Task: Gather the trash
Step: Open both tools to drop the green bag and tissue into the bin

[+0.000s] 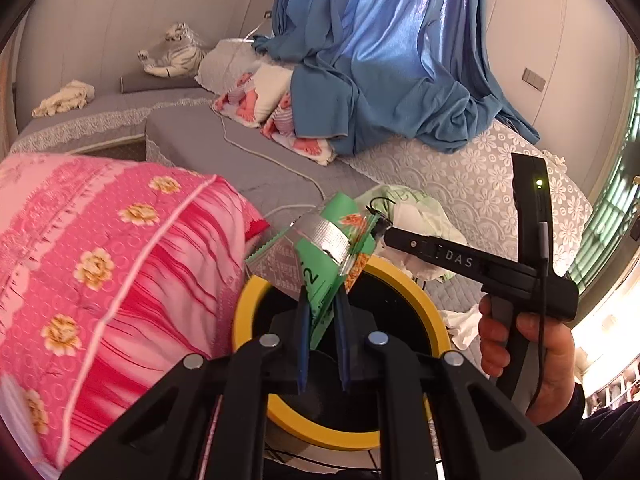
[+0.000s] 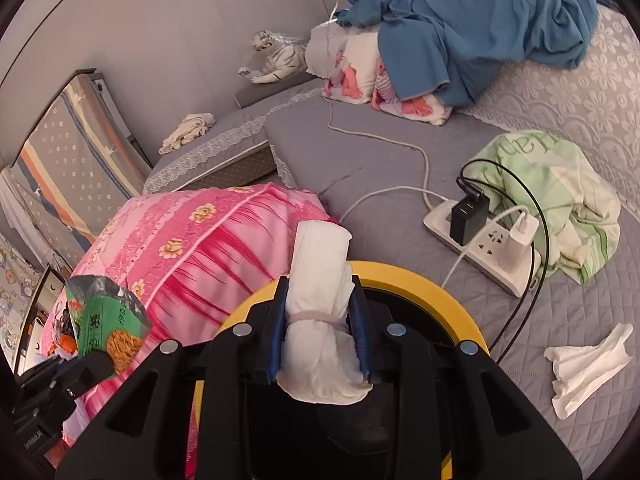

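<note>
The left gripper [image 1: 322, 312] pinches a green snack wrapper [image 1: 328, 252] between its blue pads, above a yellow-rimmed black bin [image 1: 424, 280]. The right gripper [image 2: 320, 316] clamps a rolled white bundle [image 2: 320, 276] over the same bin [image 2: 420, 276], whose inside looks dark. Beyond lies a grey quilted bed [image 2: 360, 160]: a pink floral quilt [image 2: 208, 236] at left, a power strip [image 2: 480, 248] and crumpled tissue [image 2: 588, 364] at right, blue curtains [image 2: 460, 12] far behind.
</note>
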### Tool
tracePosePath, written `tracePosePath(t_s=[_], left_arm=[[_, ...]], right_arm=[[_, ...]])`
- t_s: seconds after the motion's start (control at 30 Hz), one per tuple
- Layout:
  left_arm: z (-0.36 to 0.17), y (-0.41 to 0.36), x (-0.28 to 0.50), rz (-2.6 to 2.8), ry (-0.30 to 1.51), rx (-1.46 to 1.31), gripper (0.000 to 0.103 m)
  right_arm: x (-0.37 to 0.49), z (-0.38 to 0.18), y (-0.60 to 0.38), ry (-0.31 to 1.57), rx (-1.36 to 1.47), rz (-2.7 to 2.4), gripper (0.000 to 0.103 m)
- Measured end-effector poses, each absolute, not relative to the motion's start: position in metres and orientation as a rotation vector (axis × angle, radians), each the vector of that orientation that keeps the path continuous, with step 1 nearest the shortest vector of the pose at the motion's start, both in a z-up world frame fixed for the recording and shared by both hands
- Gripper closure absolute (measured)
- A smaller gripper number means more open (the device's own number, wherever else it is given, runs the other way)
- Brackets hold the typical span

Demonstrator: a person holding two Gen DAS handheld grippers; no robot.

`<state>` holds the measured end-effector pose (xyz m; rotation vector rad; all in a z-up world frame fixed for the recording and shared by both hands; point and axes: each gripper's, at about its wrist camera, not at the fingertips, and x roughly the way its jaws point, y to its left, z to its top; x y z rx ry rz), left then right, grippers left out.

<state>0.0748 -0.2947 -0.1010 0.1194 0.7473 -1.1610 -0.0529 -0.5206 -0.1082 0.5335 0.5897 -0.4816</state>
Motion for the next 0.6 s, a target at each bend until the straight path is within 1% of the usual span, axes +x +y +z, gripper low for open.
tracePosePath(t_s=[0.2, 0.3, 0.33, 0.37, 0.4, 0.43, 0.5, 0.57, 0.6], left_arm=[[-0.116, -0.306, 0.075, -1.163, 0.801, 0.126, 0.092], [-0.119, -0.310, 0.075, -1.167, 0.822, 0.123, 0.091], [-0.120, -0.311, 0.074, -1.167, 0.826, 0.122, 0.087], [-0.121, -0.311, 0.074, -1.163, 0.827, 0.123, 0.084], [-0.121, -0.312, 0.074, -1.160, 0.828, 0.122, 0.072], [-0.121, -0.311, 0.074, -1.154, 0.827, 0.118, 0.057], [-0.120, -0.308, 0.076, -1.135, 0.814, 0.107, 0.048], [-0.118, -0.306, 0.079, -1.129, 0.814, 0.098, 0.045], [-0.118, -0.303, 0.081, -1.124, 0.815, 0.086, 0.042]], right_arm=[[-0.057, -0.122, -0.530, 0.612, 0.562, -0.505, 0.076], [-0.058, -0.126, -0.533, 0.615, 0.573, -0.514, 0.074], [-0.059, -0.127, -0.534, 0.613, 0.573, -0.521, 0.070], [-0.060, -0.127, -0.534, 0.610, 0.571, -0.527, 0.065], [-0.061, -0.127, -0.535, 0.606, 0.571, -0.535, 0.061], [-0.063, -0.127, -0.536, 0.598, 0.574, -0.546, 0.056], [-0.065, -0.126, -0.539, 0.588, 0.580, -0.559, 0.055], [-0.067, -0.125, -0.542, 0.582, 0.583, -0.572, 0.050], [-0.068, -0.125, -0.542, 0.577, 0.585, -0.578, 0.049]])
